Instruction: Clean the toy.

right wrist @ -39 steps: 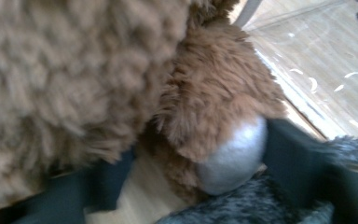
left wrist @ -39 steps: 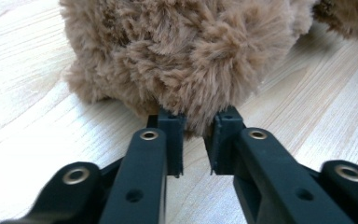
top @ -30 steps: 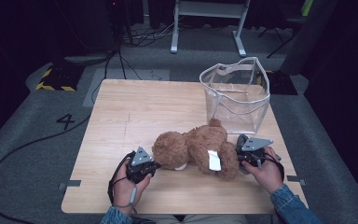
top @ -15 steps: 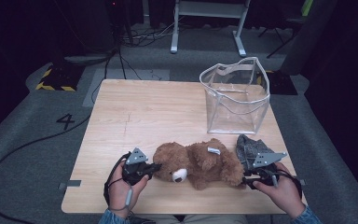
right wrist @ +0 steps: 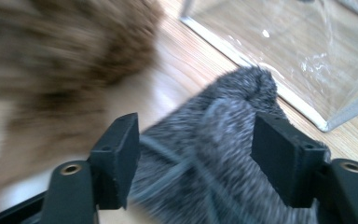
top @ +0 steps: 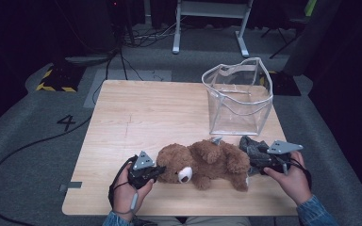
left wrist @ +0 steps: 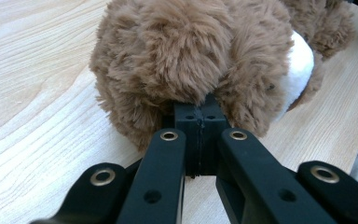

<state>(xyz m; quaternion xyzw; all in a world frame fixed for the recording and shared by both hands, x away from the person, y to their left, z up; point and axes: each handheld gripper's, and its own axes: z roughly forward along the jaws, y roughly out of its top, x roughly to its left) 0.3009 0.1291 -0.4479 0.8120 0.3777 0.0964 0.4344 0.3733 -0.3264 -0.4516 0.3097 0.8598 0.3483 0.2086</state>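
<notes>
Brown plush fills our work: the teddy bear (top: 202, 162) lies on its side near the front edge of the wooden surface (top: 146, 113), and our left tool (top: 146, 172) is clamped tight on the fur of its head, probably to pin it in place. Our right tool (top: 259, 159) has just been opening, its pads wide apart around a grey fuzzy cloth (right wrist: 223, 140) without pressing it. Behind stands an open clear plastic bag (top: 238, 96); the cloth lies between bear and bag.
</notes>
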